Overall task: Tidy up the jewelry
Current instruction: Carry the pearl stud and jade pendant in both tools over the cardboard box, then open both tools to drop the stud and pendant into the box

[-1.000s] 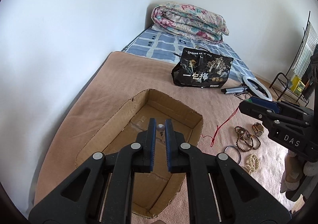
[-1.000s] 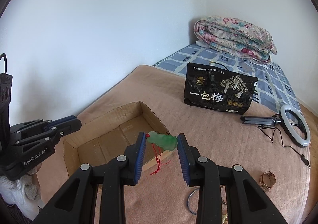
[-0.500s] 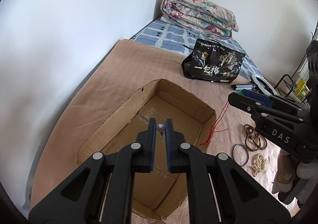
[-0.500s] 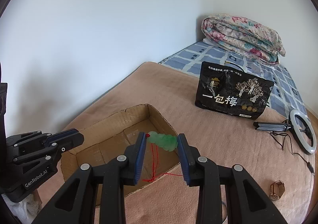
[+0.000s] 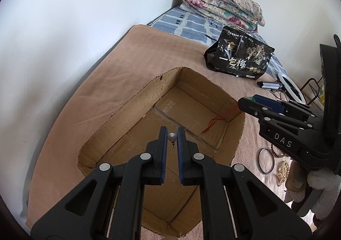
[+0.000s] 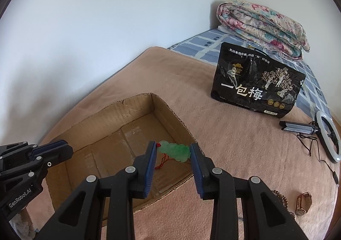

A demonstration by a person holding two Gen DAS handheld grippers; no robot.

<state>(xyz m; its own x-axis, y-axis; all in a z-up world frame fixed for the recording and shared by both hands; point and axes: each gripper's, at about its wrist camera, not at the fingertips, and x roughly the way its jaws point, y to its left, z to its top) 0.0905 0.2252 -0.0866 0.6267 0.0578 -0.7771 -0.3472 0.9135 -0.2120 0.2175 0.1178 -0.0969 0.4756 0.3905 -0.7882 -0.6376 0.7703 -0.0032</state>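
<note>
On a bed (image 5: 119,82) against a white wall, you hold a pearl earring (image 5: 171,137) and jade pendant (image 6: 175,151) in closed jaws over the empty box (image 5: 136,108), with the bangle (image 5: 266,161) and beads (image 5: 283,170) left outside.

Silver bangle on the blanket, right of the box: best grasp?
Pinch the silver bangle across one stretch of its rim, coming straight down from above. It looks to lie flat and open-centred on the blanket, so one finger could drop inside the ring, one outside.

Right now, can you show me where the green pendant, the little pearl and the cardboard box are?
green pendant (image 6: 175,151): right wrist view, middle of the carved body.
little pearl (image 5: 171,137): left wrist view, on the round bead.
cardboard box (image 5: 136,99): left wrist view, inner left wall.
</note>
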